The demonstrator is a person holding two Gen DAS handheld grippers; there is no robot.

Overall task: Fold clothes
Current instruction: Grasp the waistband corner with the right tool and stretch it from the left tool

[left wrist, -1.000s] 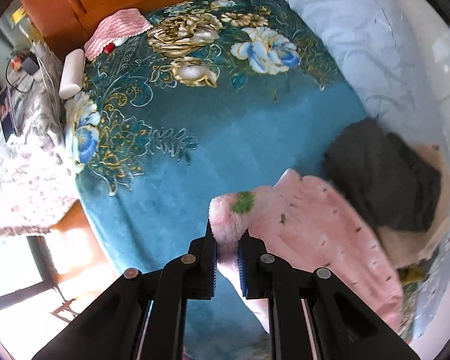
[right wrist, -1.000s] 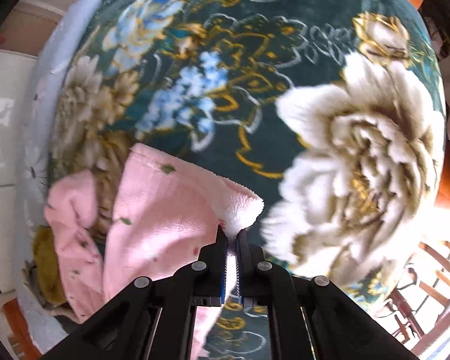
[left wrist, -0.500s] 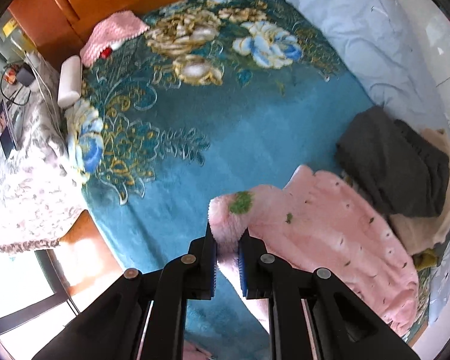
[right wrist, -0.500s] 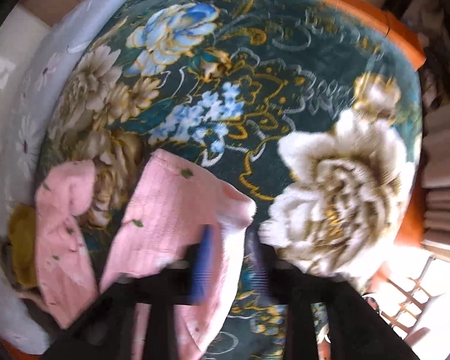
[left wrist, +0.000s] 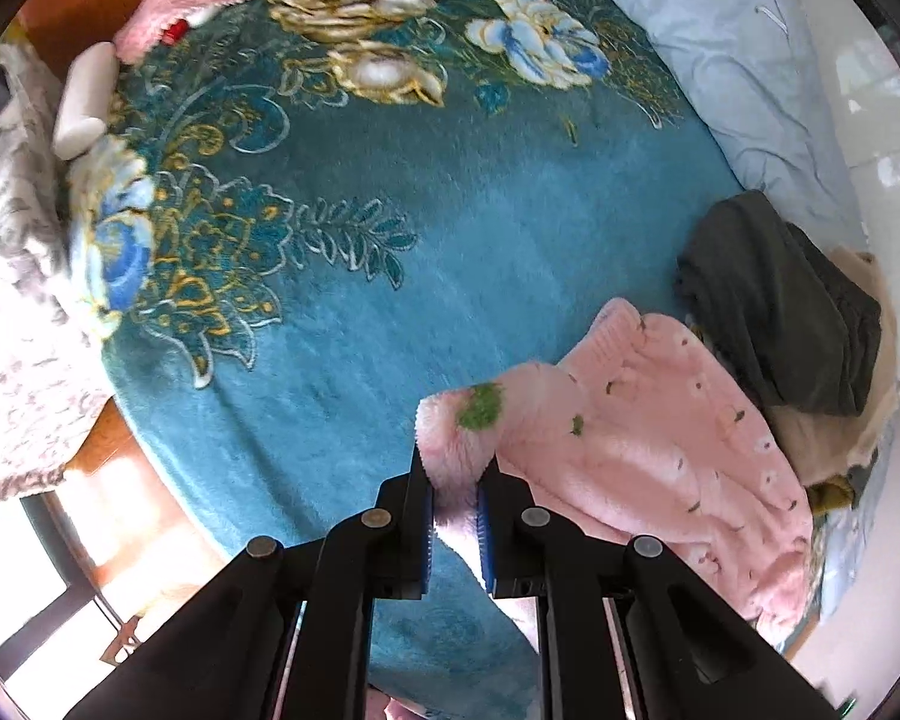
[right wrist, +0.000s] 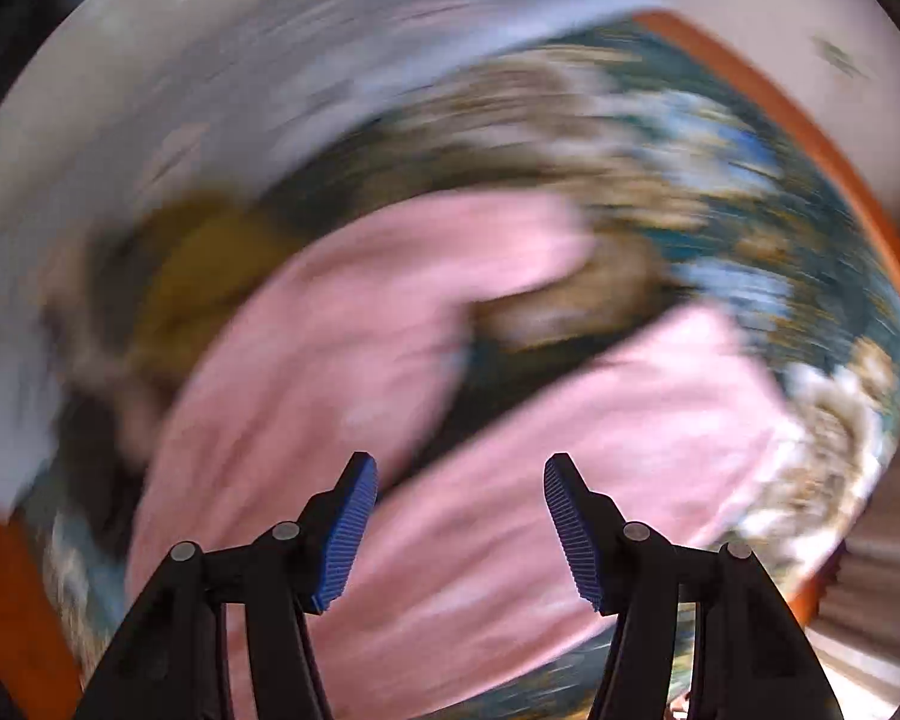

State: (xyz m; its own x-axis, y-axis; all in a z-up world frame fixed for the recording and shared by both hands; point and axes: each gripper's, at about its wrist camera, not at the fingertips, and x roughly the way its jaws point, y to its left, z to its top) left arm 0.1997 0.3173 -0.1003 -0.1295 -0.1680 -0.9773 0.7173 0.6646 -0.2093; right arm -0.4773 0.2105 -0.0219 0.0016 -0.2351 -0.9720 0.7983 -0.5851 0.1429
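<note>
A fluffy pink garment (left wrist: 660, 450) with small dark specks and a green patch lies on the teal floral blanket (left wrist: 390, 276). My left gripper (left wrist: 455, 480) is shut on a corner of it and holds that corner up off the blanket. In the right wrist view, which is badly motion-blurred, the pink garment (right wrist: 480, 450) spreads below my right gripper (right wrist: 459, 504). The right gripper is open and empty, with its blue pads (right wrist: 348, 528) wide apart above the cloth.
A dark grey folded garment (left wrist: 780, 300) lies on a beige one (left wrist: 834, 432) at the right, with a mustard piece (left wrist: 834, 489) under them. A pale blue quilt (left wrist: 720, 60) lies along the far right. A pink knit cloth (left wrist: 192, 0) and a white roll (left wrist: 84, 99) lie far left.
My right gripper has opened and let go of the pink garment's corner, and it swings fast over the cloth. My left gripper keeps its hold and has risen slightly.
</note>
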